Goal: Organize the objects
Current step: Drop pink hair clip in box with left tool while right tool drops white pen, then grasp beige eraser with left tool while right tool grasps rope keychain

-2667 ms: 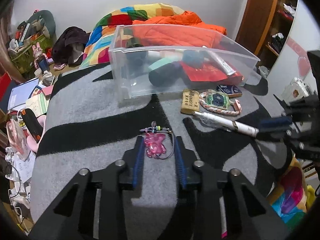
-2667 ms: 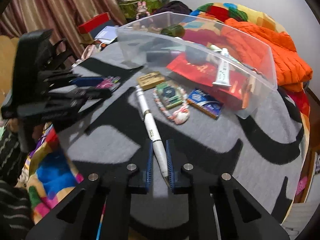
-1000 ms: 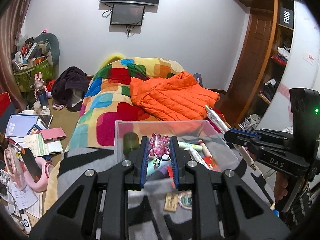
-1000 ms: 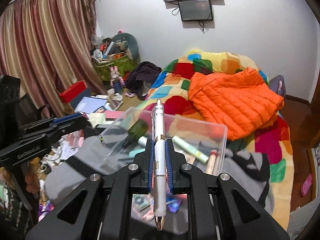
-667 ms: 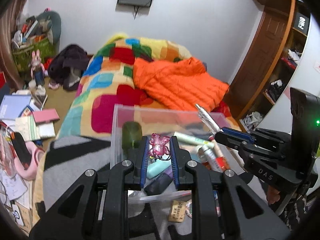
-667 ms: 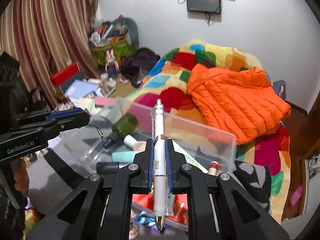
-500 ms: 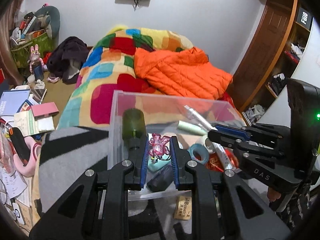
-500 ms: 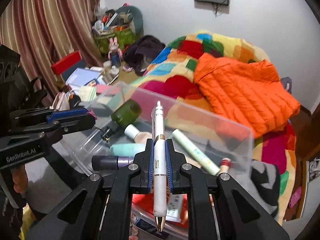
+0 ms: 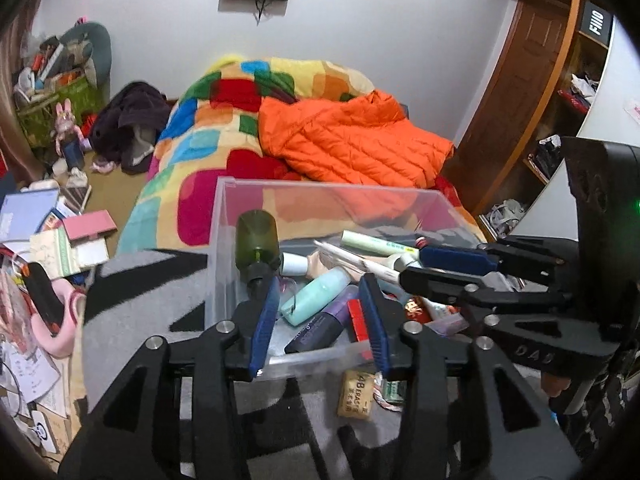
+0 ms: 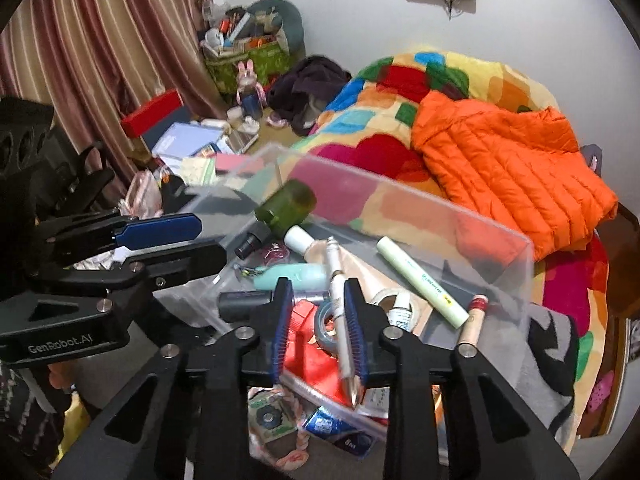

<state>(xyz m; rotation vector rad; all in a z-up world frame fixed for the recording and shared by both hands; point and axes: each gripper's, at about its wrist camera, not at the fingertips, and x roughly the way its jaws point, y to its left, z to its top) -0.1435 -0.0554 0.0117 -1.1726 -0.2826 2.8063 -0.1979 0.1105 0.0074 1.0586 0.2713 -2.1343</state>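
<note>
A clear plastic bin point(image 9: 224, 216) point(image 10: 400, 208) sits on the grey and black blanket and holds bottles, tubes and tape. My left gripper point(image 9: 320, 320) is open and empty over the bin's near edge. The pink charm point(image 10: 276, 251) lies in the bin beside the teal bottle point(image 9: 316, 296). My right gripper point(image 10: 318, 328) is open over the bin, seen from the side in the left wrist view point(image 9: 416, 268). The white pen point(image 10: 340, 304) leans loose against the right finger, its top over the bin; it also shows in the left wrist view point(image 9: 352, 256).
A yellow eraser point(image 9: 354, 394), a rope-ringed green item point(image 10: 272, 416) and a blue packet point(image 10: 332, 428) lie on the blanket in front of the bin. A green bottle point(image 9: 256, 240) lies inside at the left. An orange jacket point(image 9: 352, 140) lies on the bed behind.
Both grippers came down over the bin and opened. The left one let the pink charm drop into the bin. The right one released its grip on the pen, which now tilts loose.
</note>
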